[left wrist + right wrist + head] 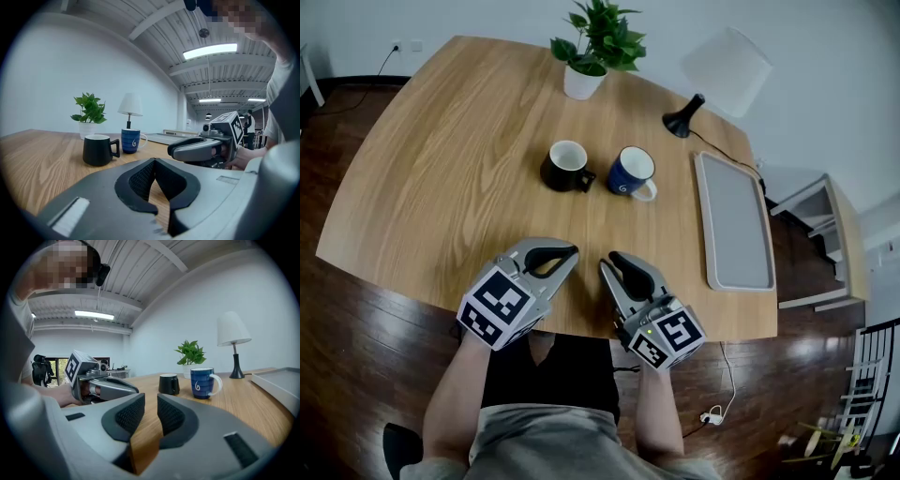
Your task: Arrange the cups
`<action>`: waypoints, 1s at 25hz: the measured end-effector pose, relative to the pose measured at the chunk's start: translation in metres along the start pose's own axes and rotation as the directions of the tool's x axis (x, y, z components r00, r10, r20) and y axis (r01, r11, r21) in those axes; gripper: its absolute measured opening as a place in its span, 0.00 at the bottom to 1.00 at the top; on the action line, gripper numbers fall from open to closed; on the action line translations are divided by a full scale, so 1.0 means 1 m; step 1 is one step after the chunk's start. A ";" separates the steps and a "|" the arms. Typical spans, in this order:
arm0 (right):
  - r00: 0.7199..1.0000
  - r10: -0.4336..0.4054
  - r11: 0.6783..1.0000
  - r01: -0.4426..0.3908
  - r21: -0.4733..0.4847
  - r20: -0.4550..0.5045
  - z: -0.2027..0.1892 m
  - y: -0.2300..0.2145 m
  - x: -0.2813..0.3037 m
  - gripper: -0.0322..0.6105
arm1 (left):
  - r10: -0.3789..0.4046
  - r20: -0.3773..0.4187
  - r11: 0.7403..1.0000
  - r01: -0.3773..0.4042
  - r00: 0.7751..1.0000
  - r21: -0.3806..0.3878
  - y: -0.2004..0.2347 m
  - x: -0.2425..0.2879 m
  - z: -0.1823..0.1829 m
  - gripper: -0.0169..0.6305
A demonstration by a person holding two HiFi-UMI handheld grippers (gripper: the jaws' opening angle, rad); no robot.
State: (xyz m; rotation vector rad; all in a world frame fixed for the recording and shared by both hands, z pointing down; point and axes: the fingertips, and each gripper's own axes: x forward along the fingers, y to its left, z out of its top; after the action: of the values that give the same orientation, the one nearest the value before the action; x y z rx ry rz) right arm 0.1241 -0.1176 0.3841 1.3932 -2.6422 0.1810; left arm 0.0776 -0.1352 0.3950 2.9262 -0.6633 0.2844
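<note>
Left claw (pixel 571 250) was shut, right claw (pixel 610 259) barely parted, both empty; unopened, either might have toppled the far black mug (pixel 566 167).

The left gripper (pixel 562 253) and right gripper (pixel 617 265) are smooth grey shells with black textured pads (pixel 125 416), each bearing a black-and-white marker cube (pixel 497 306), the right one's with a small green light (pixel 649 330); the person wears a light grey top (pixel 553 445).

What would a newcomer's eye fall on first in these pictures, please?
A black cup and a blue cup stand side by side in the middle of the table, a potted plant behind them. At the near edge, the left tool and right tool are held empty.
</note>
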 end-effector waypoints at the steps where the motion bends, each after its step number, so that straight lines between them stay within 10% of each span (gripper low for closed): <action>1: 1.000 0.000 1.000 0.000 0.000 0.000 0.000 0.000 0.000 0.20 | 0.000 -0.002 1.000 0.000 1.000 0.001 0.000 0.000 -0.001 0.04; 25: 1.000 -0.001 1.000 0.001 0.000 -0.001 0.001 0.000 0.000 0.20 | -0.002 0.015 1.000 0.002 1.000 -0.006 -0.001 0.000 0.006 0.04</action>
State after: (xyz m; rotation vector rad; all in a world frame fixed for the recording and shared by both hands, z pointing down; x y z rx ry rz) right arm 0.1244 -0.1182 0.3832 1.3943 -2.6401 0.1816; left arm 0.0789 -0.1354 0.3889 2.9256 -0.6625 0.2606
